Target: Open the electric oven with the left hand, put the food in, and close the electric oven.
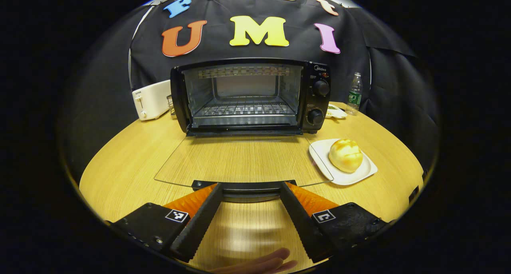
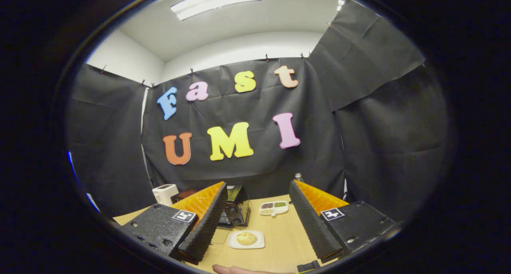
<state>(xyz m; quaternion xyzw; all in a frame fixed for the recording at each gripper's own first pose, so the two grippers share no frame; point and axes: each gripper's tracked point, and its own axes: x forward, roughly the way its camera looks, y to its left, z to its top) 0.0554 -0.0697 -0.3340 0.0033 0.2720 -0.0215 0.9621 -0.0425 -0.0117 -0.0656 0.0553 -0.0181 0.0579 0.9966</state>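
A: Oven stands far centre on the worktop. Its glass door is down, lying flat toward the near side; rack bare inside. Opening step looks done.

B: Food?

A: Bun on a white plate, right of the door. The plate's left corner sits under or against the door's right edge; I cannot tell which.

B: Left tool?

A: Left tool is at the door handle, fingers spread apart either side of the bar, not pinching it. Fingertips of a hand at the near edge.

B: Right tool?

A: Right tool is held high and near, well back from the worktop, fingers wide apart, holding nothing. Bun and plate show small between them.

B: Risks, as you judge them?

A: The bun is rounded and soft: a hard squeeze dents it, an off-centre one rolls it off the plate. The door is clear glass, hard to read; the right tool coming across could knock its edge or drag the plate. Left tool near the handle could be in the way of loading.

B: Surroundings?

A: Toaster far left, bottle and a small divided dish far right.
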